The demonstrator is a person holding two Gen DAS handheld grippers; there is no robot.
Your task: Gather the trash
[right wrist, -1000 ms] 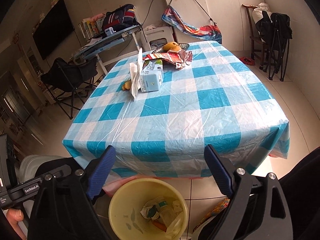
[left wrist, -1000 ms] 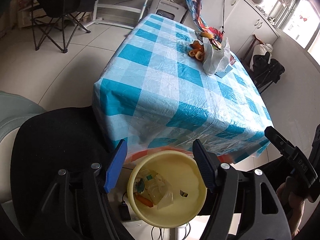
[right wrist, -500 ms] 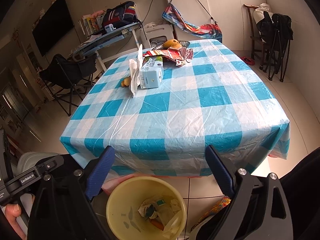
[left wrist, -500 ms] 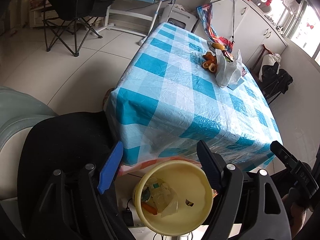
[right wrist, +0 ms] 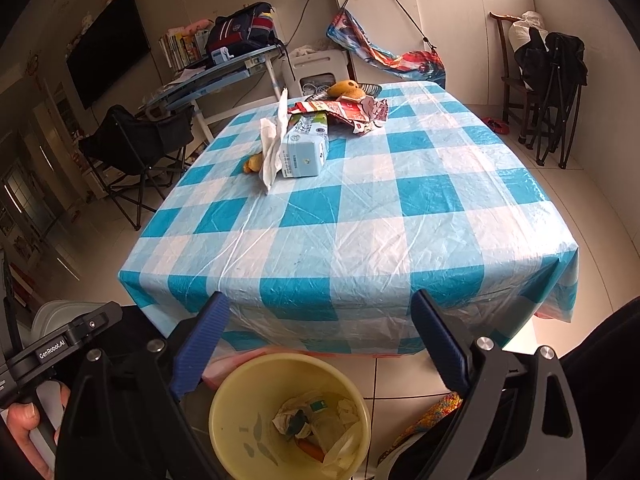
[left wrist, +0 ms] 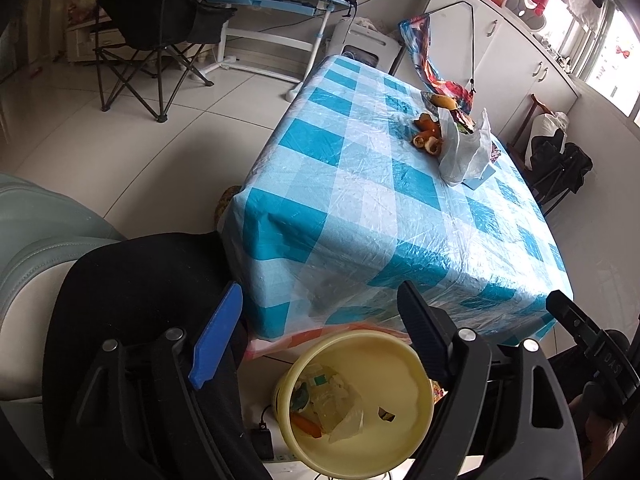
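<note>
We're part-way through: the yellow bin (right wrist: pixel 288 416) on the floor at the near table edge already holds crumpled wrappers, a plastic bag and an orange scrap. Both claws hang over it, empty. Left gripper (left wrist: pixel 320 320) has just been opening its jaws, nothing between them; right gripper (right wrist: pixel 320 332) stands wide apart, also empty.

Left to collect, all on the far half of the checked tablecloth (right wrist: pixel 360 216):
- blue-white carton (right wrist: pixel 304 152) lying on its side
- white tissue or bag (right wrist: pixel 274 140) touching the carton's left side
- torn red-and-white wrapper (right wrist: pixel 352 114) just behind the carton
- orange peel pieces (left wrist: pixel 426 138) beside the white bag
- a yellow fruit on a dish (right wrist: pixel 352 89) at the far edge (trash or not, we can't tell)

Near half of the table is bare, so we judge the reach clear, just long. Around us: a folding chair (right wrist: pixel 136 148), a tilted desk with a backpack (right wrist: pixel 244 32), and a black chair (right wrist: pixel 560 80) by the cabinets, all well apart from the table's near edge. A power strip and cable (left wrist: pixel 262 440) sit beside the bin, worth avoiding on drops.
</note>
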